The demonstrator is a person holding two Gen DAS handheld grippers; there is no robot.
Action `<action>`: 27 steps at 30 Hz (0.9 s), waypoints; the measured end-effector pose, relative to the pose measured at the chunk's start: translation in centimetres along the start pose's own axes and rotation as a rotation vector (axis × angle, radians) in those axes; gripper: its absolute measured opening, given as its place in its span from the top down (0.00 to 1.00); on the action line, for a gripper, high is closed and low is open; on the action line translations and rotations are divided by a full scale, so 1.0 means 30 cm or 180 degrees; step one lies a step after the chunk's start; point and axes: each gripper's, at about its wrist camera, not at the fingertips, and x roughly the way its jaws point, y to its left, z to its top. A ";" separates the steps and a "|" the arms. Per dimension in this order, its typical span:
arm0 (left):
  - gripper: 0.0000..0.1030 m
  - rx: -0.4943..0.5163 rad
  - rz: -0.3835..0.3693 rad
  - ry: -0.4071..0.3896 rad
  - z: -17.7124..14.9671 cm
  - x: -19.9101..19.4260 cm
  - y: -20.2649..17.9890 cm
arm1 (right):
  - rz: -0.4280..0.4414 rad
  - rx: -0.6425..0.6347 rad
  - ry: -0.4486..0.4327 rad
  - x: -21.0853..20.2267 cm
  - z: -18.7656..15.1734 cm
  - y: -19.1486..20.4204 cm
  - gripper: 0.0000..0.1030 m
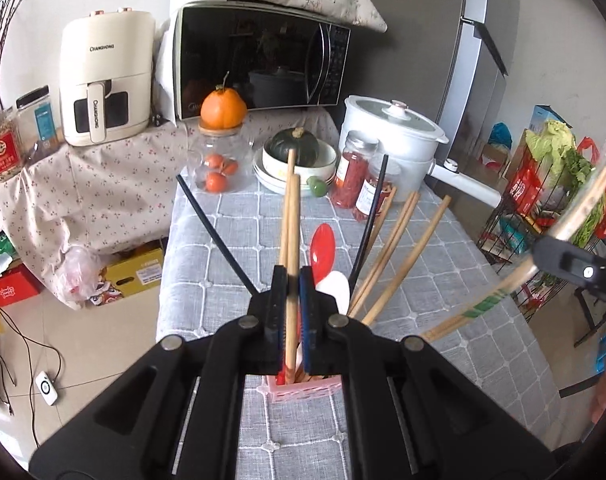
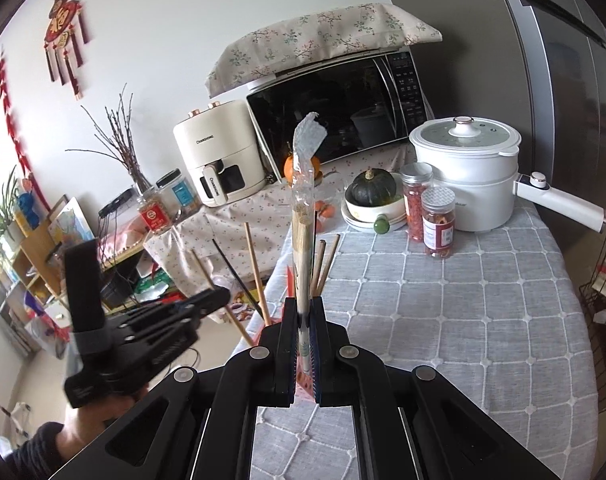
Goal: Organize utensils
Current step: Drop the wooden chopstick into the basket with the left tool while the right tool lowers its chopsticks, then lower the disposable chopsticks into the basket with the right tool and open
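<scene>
The left gripper (image 1: 291, 280) is clamped shut on a pair of wooden chopsticks (image 1: 290, 216), which run down between its jaws into the pink utensil basket (image 1: 303, 388) directly beneath it on the grey checked tablecloth (image 1: 443, 280). More wooden chopsticks (image 1: 399, 240), black chopsticks (image 1: 215, 232) and a red spoon (image 1: 322, 242) fan out of the basket just ahead of the jaws. The right gripper (image 2: 303, 312) is closed on a plastic-wrapped bundle of chopsticks (image 2: 303, 224), held upright above the same basket.
</scene>
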 end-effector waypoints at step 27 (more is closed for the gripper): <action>0.19 -0.0055 0.0212 0.0420 -0.131 -0.069 0.137 | 0.0044 -0.0101 0.0255 0.286 -0.019 0.139 0.95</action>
